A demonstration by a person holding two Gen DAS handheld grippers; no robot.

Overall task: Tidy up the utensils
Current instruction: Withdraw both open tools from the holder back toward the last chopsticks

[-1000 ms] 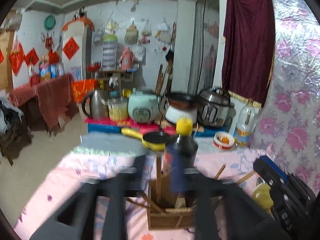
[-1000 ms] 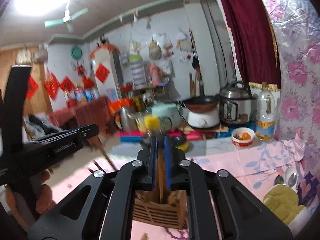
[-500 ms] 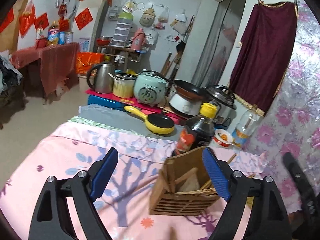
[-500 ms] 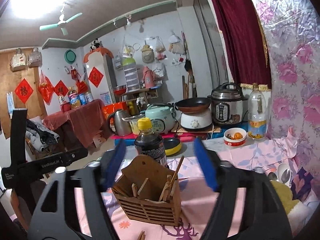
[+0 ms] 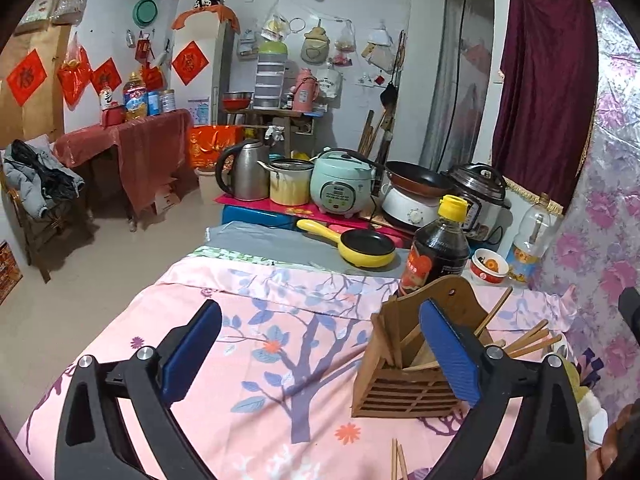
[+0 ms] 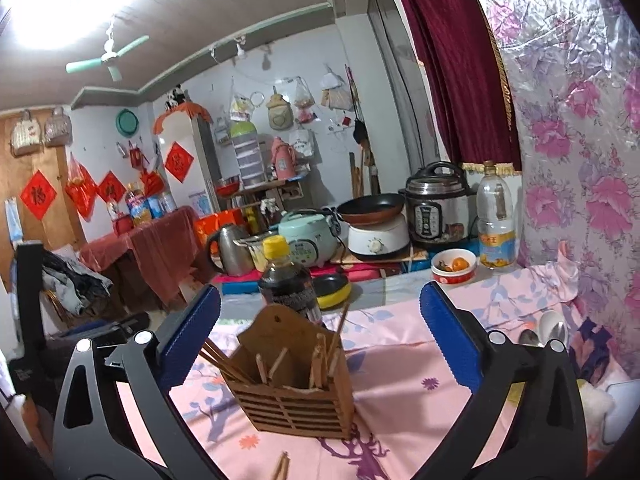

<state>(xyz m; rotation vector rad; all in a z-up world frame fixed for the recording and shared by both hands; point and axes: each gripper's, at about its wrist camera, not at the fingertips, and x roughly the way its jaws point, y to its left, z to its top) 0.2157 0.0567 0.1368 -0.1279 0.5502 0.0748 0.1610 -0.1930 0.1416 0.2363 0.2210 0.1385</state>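
Observation:
A slatted wooden utensil holder [image 5: 404, 384] [image 6: 292, 380] stands on the pink flowered cloth with several chopsticks [image 6: 320, 360] leaning inside it. My left gripper [image 5: 320, 350] is wide and its jaws are still opening, empty; the holder sits just behind its right finger [image 5: 448, 352]. My right gripper [image 6: 320, 338] is also opening and holds nothing; the holder stands a little ahead, framed between its fingers. Loose chopsticks lie in front of the holder [image 5: 398, 460] [image 6: 280, 466] and to its right [image 5: 528, 338].
A dark sauce bottle [image 5: 438, 252] [image 6: 288, 280] stands right behind the holder. A yellow pan [image 5: 366, 248], a small bowl [image 6: 454, 266] and an oil bottle [image 6: 496, 224] sit at the table's far edge. Metal spoons [image 6: 548, 330] and a cloth lie at the right.
My right gripper was shut on a chopstick above the holder; its jaws have spread wide and the stick is gone from them. The left jaws widened too and drew back to the left.

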